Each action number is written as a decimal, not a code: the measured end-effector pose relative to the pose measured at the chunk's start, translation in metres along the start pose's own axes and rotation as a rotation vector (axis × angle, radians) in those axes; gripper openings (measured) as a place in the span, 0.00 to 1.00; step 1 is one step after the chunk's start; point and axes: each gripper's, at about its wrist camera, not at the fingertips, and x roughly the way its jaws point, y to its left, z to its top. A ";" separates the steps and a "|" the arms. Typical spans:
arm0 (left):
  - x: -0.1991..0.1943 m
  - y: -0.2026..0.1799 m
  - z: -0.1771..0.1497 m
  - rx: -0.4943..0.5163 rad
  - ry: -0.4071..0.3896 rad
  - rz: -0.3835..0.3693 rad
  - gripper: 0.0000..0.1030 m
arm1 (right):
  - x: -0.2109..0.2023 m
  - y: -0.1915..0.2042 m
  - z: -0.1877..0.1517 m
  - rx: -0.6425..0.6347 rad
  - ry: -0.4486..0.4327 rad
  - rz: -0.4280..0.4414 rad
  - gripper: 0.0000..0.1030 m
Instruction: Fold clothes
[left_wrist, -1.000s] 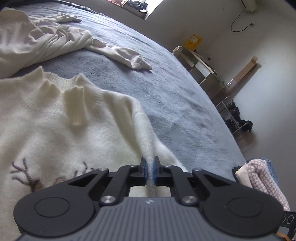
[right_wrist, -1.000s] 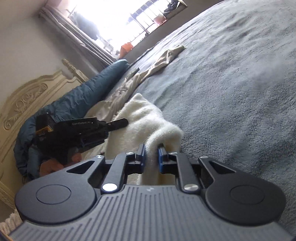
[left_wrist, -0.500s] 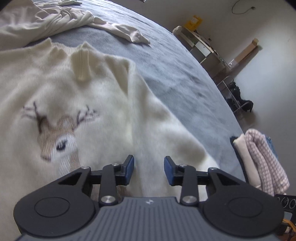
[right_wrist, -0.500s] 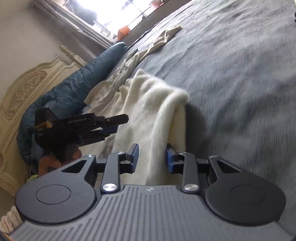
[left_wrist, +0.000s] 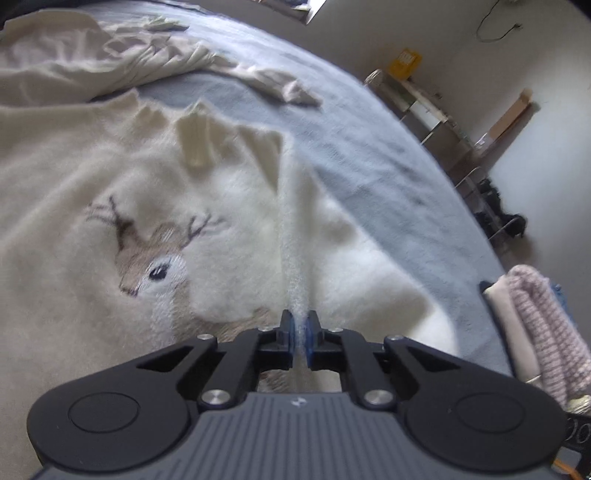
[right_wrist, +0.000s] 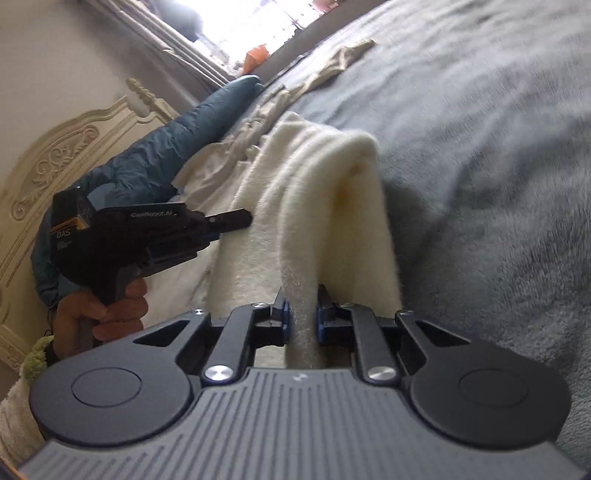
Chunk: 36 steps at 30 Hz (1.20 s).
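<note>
On the grey fleece-covered bed (left_wrist: 369, 155), both the left tool (left_wrist: 300, 328) and the right tool (right_wrist: 303, 310) had just closed, pinching folds of the cream fluffy deer-embroidered sweater (left_wrist: 229, 221).

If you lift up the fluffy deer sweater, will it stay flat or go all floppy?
Probably floppy: the cream deer sweater already bunches into a ridge where the left gripper pinches it, and it droops over where the right gripper holds it. Its fuzzy knit likely grips well rather than slipping.
</note>
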 end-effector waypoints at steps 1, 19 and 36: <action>0.002 0.001 -0.001 -0.006 0.005 0.001 0.08 | 0.000 -0.003 0.000 0.012 0.004 0.000 0.11; -0.076 -0.044 -0.129 0.059 0.123 -0.046 0.31 | -0.097 0.021 -0.086 0.010 0.092 0.006 0.31; -0.145 -0.108 -0.180 0.457 -0.147 -0.038 0.37 | -0.124 0.105 -0.058 -0.462 -0.154 -0.138 0.19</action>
